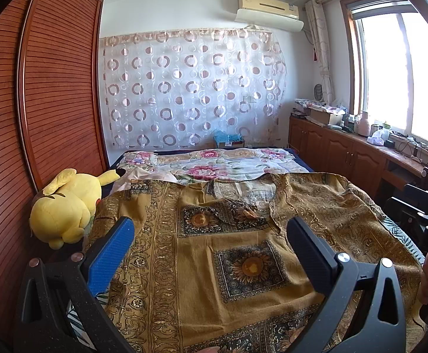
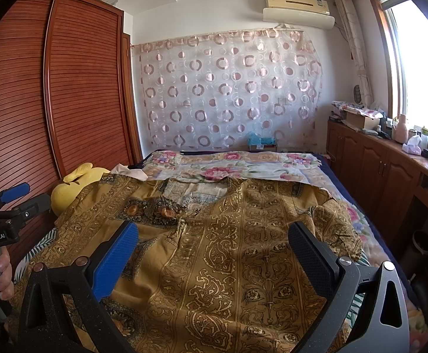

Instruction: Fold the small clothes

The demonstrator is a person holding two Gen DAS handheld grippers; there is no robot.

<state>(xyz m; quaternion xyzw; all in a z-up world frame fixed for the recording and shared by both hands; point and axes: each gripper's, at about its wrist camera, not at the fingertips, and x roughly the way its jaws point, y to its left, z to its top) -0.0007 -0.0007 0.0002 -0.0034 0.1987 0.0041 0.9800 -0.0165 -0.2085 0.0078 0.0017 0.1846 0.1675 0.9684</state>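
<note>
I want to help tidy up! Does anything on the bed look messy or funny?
Yes. The brown patterned shirt lies spread out but rumpled, its right sleeve bunched up. The yellow plush toy is tipped over at the bed's edge beside the wardrobe. Both grippers, left and right, hover open, holding nothing.

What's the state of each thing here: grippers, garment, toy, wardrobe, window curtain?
Left gripper: open, empty, above the garment.
Right gripper: open, empty, above the garment.
Brown patterned garment: spread on the bed, unfolded, wrinkled at the collar.
Yellow plush toy: lying at the bed's edge by the wardrobe.
Wardrobe doors: shut.
Window curtain: drawn aside.
</note>
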